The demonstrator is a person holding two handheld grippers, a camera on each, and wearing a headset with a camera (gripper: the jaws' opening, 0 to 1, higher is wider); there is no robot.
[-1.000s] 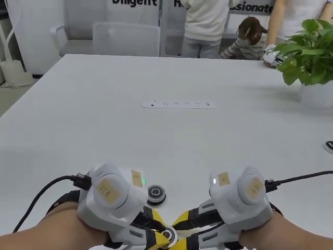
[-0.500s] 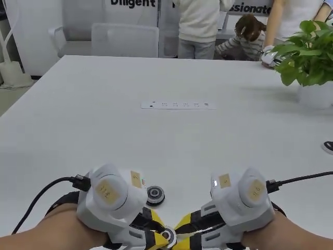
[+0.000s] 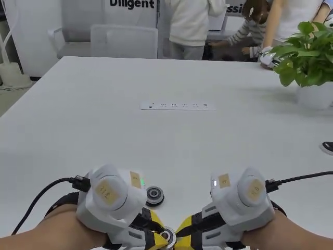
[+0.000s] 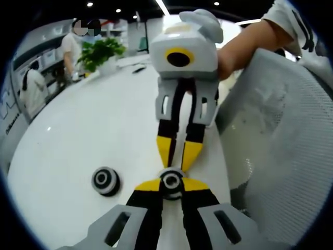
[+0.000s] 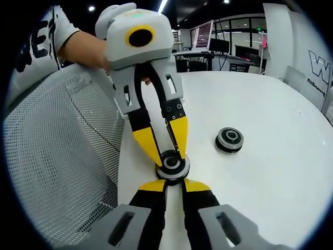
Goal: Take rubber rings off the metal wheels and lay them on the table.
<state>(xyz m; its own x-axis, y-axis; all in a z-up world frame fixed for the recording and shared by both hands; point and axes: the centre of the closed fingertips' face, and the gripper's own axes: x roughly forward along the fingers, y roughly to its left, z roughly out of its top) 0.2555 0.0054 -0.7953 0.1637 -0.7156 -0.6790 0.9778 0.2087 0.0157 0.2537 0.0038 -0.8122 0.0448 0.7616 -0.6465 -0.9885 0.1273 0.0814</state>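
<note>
head view: white table point(image 3: 171, 140) (plant point(image 3: 307, 49) right); left hand-held gripper point(image 4: 171, 185), right hand-held gripper point(image 5: 170, 183) both pinch one wheel point(image 5: 171, 164).

1. At your two o'clock stands a potted plant point(image 3: 307, 49).
2. Dead ahead at twelve o'clock lies a white power strip point(image 3: 178, 105).
3. At eleven o'clock a grey chair point(image 3: 124, 40) faces you.
4. Just past twelve o'clock, behind it, people point(image 3: 190, 23) stand.
</note>
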